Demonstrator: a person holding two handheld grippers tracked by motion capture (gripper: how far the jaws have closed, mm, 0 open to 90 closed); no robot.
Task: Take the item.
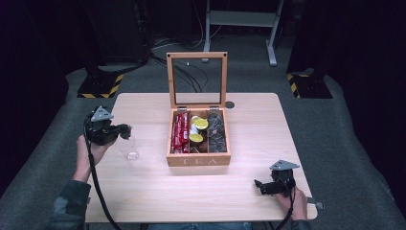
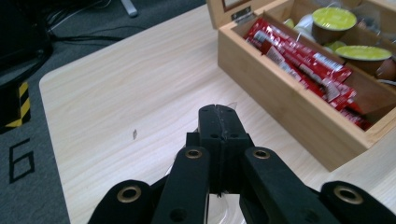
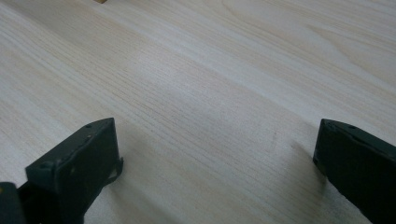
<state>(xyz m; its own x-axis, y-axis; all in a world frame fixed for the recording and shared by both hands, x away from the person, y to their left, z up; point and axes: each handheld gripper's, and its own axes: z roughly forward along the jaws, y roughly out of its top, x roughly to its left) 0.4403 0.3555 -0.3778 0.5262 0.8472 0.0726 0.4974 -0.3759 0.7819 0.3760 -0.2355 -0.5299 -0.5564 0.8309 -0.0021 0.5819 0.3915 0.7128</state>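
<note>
A wooden box [image 1: 198, 160] marked TEA stands open at the table's middle, its glass-paned lid [image 1: 197, 79] upright. Red sachets [image 1: 180, 132] fill its left compartment, capsules with yellow-green lids [image 1: 200, 124] the middle one, and dark capsules [image 1: 216, 130] the right one. Left of the box, my left gripper [image 1: 125, 131] is shut on the rim of a clear plastic cup [image 1: 129, 148] that hangs below it. In the left gripper view the jaws of the left gripper [image 2: 218, 112] meet, with a clear edge [image 2: 232, 104] at their tip. My right gripper [image 1: 258, 184] is low over the front right of the table and open, with bare wood between its fingers [image 3: 88, 154].
The light wooden table [image 1: 143, 191] has rounded corners and stands on grey carpet. The box's near wall [image 2: 280, 116] is close to the right of my left gripper. A small dark disc [image 1: 230, 104] lies behind the box. Yellow-black striped stand feet [image 1: 98, 88] and cables lie on the floor beyond.
</note>
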